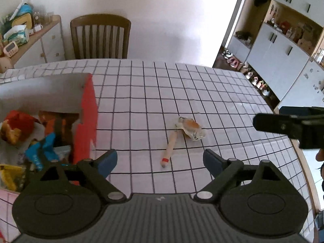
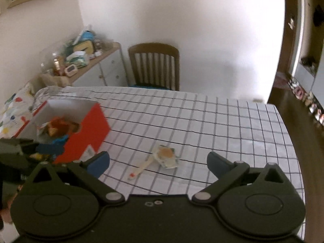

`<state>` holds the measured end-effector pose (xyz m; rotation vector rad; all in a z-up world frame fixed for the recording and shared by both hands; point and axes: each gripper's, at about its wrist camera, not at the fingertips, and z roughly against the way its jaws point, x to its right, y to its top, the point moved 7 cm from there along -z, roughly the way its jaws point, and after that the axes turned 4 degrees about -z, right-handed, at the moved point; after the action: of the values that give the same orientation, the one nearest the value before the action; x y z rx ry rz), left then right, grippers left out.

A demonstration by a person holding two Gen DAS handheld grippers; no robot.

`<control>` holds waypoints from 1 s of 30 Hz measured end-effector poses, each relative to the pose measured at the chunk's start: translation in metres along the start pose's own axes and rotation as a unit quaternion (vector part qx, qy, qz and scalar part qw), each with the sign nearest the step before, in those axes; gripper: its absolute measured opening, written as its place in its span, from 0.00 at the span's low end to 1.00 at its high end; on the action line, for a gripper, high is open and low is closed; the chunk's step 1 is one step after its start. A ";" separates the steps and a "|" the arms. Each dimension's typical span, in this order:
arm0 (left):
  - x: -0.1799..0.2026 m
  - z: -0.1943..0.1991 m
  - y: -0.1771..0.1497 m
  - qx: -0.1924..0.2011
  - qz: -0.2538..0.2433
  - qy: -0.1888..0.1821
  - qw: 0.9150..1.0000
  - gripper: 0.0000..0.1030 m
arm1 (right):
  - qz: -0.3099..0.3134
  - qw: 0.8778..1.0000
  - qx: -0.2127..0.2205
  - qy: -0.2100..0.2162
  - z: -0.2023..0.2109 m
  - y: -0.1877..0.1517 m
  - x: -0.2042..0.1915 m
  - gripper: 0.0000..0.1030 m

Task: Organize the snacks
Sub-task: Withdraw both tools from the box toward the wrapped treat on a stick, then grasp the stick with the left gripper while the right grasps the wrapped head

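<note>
Both grippers wide open, empty, over the gridded counter

Left gripper [image 1: 160, 161] and right gripper [image 2: 158, 163] had blue pads spread wide, nothing between them. Red cardboard box [image 1: 86, 119] sat open at the counter's [image 1: 202, 85] left, stuffed with crinkly snack packs [image 1: 16, 127]. Loose on the checked cloth, well apart from the box: a slim tan stick snack [image 1: 170, 149] touching a crumpled clear-wrapped round snack [image 1: 190, 128]

no legible text, print on snack wrapper [image 1: 191, 130] too blurred
</note>
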<state>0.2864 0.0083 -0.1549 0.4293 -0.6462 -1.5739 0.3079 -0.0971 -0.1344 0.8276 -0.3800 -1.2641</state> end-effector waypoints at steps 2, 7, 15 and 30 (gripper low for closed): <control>0.004 -0.011 -0.001 -0.009 -0.003 0.001 1.000 0.89 | -0.014 1.000 -0.010 -0.006 -0.011 0.000 0.010 1.00; 0.013 -0.038 -0.003 -0.024 -0.026 0.010 0.999 0.89 | -0.035 0.999 -0.034 -0.004 -0.041 -0.001 0.023 0.99; 0.016 -0.076 -0.003 -0.040 -0.038 0.015 0.998 0.89 | -0.041 0.997 -0.068 0.005 -0.087 -0.002 0.026 0.99; 0.025 -0.113 -0.003 -0.030 -0.051 0.000 0.998 0.88 | -0.107 0.986 -0.125 0.032 -0.154 -0.012 0.033 0.78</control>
<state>0.3518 -0.0337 -0.2411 0.4237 -0.5828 -1.6861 0.4121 -0.0771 -0.2506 0.7047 -0.0774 -1.4468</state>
